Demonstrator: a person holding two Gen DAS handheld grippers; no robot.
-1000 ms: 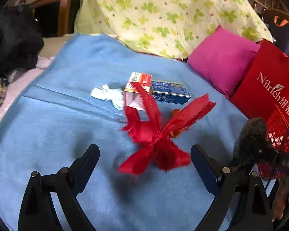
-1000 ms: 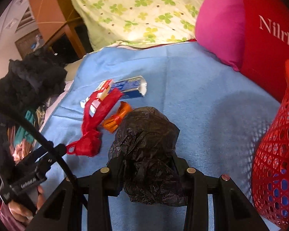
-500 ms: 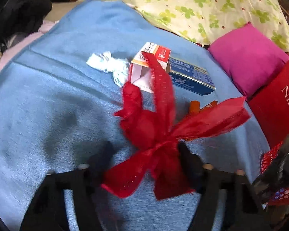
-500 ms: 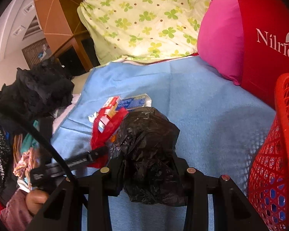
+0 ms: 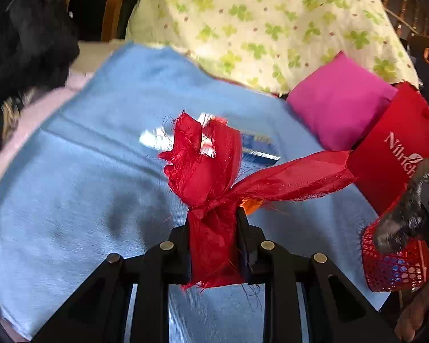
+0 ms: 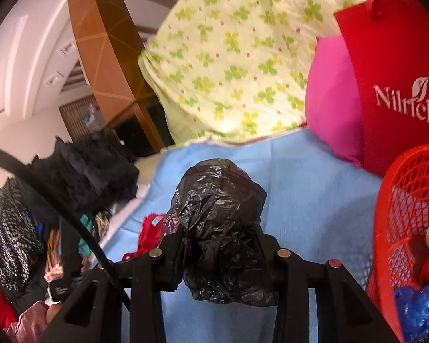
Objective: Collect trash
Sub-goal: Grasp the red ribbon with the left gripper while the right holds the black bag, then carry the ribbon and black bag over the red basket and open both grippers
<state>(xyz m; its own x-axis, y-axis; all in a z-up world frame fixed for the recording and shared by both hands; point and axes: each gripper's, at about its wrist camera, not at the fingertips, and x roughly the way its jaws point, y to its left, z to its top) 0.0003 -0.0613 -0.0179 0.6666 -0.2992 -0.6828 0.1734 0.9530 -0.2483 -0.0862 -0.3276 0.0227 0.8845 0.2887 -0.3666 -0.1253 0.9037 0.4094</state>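
My left gripper [image 5: 214, 223] is shut on the knot of a frayed red ribbon bow [image 5: 206, 177], held just above the blue blanket [image 5: 71, 200]. Behind the bow lie a blurred blue-and-red carton [image 5: 260, 148], a white tissue [image 5: 148, 138] and an orange wrapper [image 5: 250, 204]. My right gripper [image 6: 218, 240] is shut on a crumpled black plastic bag [image 6: 217, 197], raised over the blanket beside a red mesh basket [image 6: 386, 228] that holds several bits of trash. In the left wrist view the black bag [image 5: 409, 208] hangs over the basket [image 5: 391, 268] at the right edge.
A pink cushion [image 5: 340, 100] and a red "Nilrich" paper bag [image 5: 391, 148] stand at the back right, a clover-print pillow [image 5: 271, 23] behind them. A black fluffy heap [image 6: 88, 171] and piled clothes [image 6: 14, 228] border the blanket on the left.
The left jaws closed on the red ribbon bow and raised it off the blanket. The right gripper rose and tipped upward with the black bag, and the basket came closer.
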